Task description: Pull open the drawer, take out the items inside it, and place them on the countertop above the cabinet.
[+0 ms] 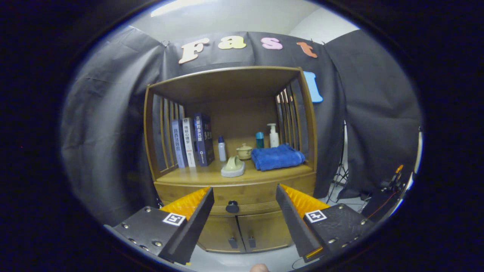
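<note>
A wooden cabinet (234,189) stands ahead of me. Its drawer (249,194) is shut, with a dark round knob (232,207) at its middle. The knob shows between my two fingers, some way beyond them. My gripper (244,192) is open and holds nothing. Above the drawer is the countertop (204,175), under an open shelf roof. What the drawer holds is hidden.
On the countertop stand three books (191,141), a small bottle (222,149), a pale green dish (233,167), a lidded pot (244,151), a teal bottle (259,139), a pump bottle (273,135) and a folded blue towel (277,156). Two lower doors (242,232) sit under the drawer. A tripod (340,173) stands right of the cabinet.
</note>
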Available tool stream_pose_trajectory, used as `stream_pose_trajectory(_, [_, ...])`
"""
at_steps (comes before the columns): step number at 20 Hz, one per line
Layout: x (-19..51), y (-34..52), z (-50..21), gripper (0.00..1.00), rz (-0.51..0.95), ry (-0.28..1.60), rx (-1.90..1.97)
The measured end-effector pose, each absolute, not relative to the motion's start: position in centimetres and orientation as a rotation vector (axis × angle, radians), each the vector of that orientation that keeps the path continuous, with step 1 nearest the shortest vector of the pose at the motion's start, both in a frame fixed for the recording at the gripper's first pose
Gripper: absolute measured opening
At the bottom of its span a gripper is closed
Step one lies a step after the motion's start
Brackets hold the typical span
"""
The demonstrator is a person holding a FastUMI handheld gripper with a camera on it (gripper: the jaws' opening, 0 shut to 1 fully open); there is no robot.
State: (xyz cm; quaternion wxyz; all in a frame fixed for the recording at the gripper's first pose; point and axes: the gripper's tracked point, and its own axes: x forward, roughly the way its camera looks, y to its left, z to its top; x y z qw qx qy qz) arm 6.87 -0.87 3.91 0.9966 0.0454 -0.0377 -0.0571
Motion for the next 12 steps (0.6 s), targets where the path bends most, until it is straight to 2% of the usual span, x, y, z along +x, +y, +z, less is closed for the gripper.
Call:
stream_pose_trajectory(5, [1.5,-1.9,9.5,0.99,-0.134,-0.221,0.032])
stream_pose_trajectory(12, [-2.7,-3.4,10.8,0.99,-0.168,-0.185,0.003])
